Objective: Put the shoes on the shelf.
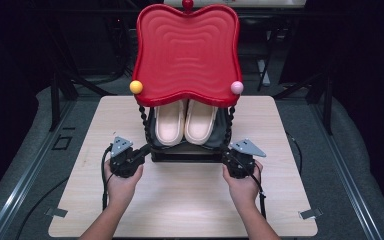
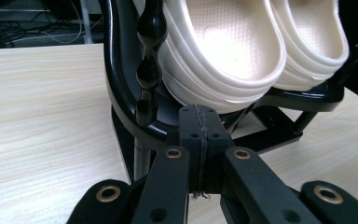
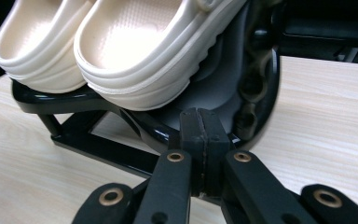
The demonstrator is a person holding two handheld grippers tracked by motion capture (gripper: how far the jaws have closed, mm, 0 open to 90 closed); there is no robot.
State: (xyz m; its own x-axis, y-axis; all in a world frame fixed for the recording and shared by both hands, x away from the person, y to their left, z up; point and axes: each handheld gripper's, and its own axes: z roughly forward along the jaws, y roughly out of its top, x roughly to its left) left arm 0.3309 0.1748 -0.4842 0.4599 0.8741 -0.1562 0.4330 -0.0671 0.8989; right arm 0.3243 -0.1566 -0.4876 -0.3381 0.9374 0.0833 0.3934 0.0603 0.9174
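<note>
A two-level stand sits at the far middle of the table. Its wavy red top tray (image 1: 187, 50) overhangs a black lower tray (image 1: 152, 134), where two cream clogs (image 1: 170, 122) (image 1: 200, 120) lie side by side. My left gripper (image 1: 142, 150) is at the lower tray's front left corner, shut with its pads pressed together and nothing between them (image 2: 199, 116); just beyond it are the black rim (image 2: 121, 93) and a clog (image 2: 214, 51). At the front right corner my right gripper (image 1: 227, 156) is shut too (image 3: 203, 119), close under the tray rim (image 3: 261, 84) and the other clog (image 3: 135, 51).
Beaded black posts (image 1: 142, 117) (image 1: 230, 120) (image 2: 148, 60) carry the red tray, which has a yellow ball (image 1: 136, 87), a pink ball (image 1: 237, 87) and a red knob (image 1: 187, 4). The light wooden table (image 1: 190, 200) extends toward me. Dark frames stand beyond it.
</note>
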